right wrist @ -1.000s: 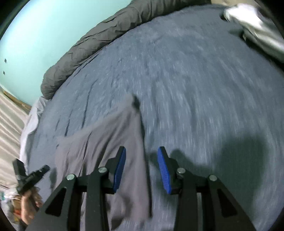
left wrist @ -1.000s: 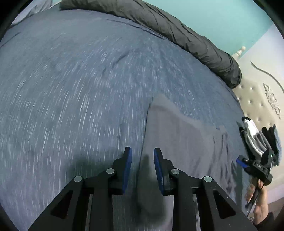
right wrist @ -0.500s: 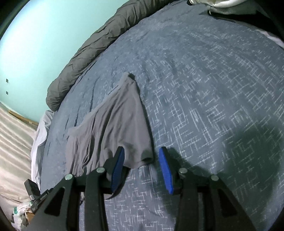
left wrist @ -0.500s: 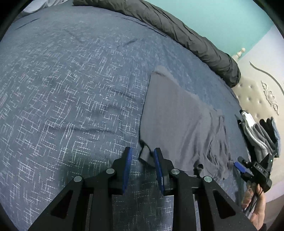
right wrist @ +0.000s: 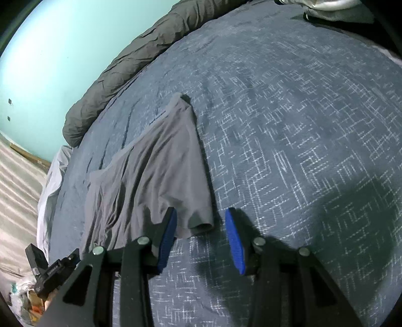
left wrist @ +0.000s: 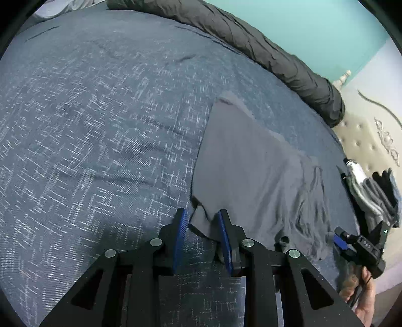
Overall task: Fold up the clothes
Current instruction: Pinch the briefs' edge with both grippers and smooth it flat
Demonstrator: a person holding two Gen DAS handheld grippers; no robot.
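Observation:
A grey pair of boxer shorts (left wrist: 251, 176) lies spread on the blue patterned bed cover (left wrist: 100, 125). My left gripper (left wrist: 202, 236) is open, and one leg hem of the shorts lies loose between its blue pads. In the right wrist view the same shorts (right wrist: 155, 171) lie flat with the waistband away from me. My right gripper (right wrist: 201, 236) is open around the other leg hem, which rests on the cover. Each gripper shows at the edge of the other's view, the right gripper (left wrist: 356, 246) and the left gripper (right wrist: 50, 269).
A rolled dark grey duvet (left wrist: 263, 50) runs along the far side of the bed by the teal wall. A pile of other clothes (left wrist: 374, 191) lies at the bed's right edge by a tufted headboard (left wrist: 364, 135). More laundry (right wrist: 334, 10) sits at the far end.
The shorts were held up and moving a second ago. They now lie flat on the bed, and both grippers have drawn back a little towards the leg hems.

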